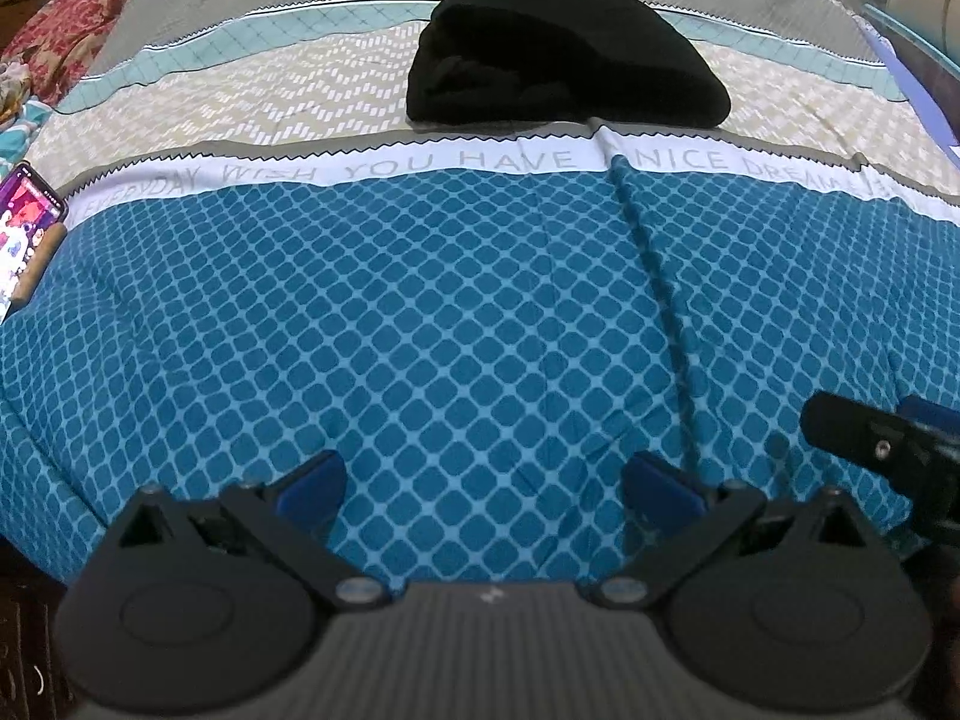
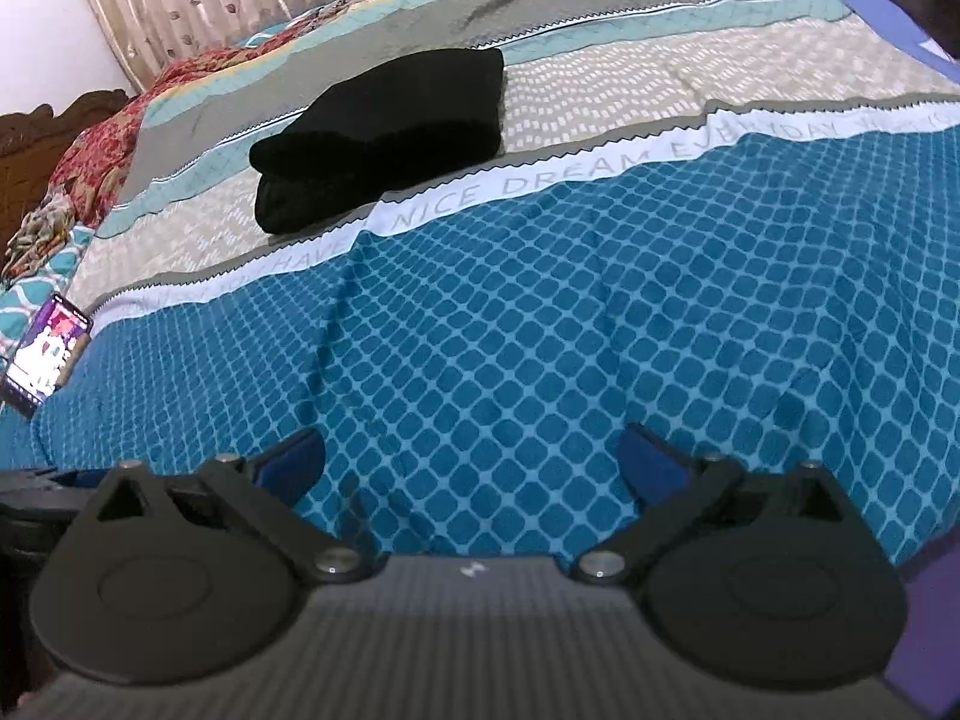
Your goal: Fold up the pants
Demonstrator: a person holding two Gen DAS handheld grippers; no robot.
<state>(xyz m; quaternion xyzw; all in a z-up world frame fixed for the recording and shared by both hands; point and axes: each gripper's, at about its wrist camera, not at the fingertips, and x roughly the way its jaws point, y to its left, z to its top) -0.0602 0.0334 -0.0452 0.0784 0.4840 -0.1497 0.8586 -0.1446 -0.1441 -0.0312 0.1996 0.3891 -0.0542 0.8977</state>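
Left gripper (image 1: 483, 483): blue fingers spread wide, nothing between, low over blue diamond-print bedspread (image 1: 420, 330). Right gripper (image 2: 471, 465): fingers likewise spread wide, empty, over same bedspread (image 2: 540, 330). Black pants (image 1: 567, 54) folded into compact stack, lying at 12 o'clock from left gripper, well apart, just beyond white lettered band (image 1: 420, 165). From right gripper, pants (image 2: 390, 132) at 11 o'clock, well apart. Phone (image 1: 27, 228), screen lit, at 9 o'clock on bed edge; from right wrist view (image 2: 48, 354) also at 9 o'clock. Red patterned blanket (image 2: 102, 150) bunched at 10 o'clock.
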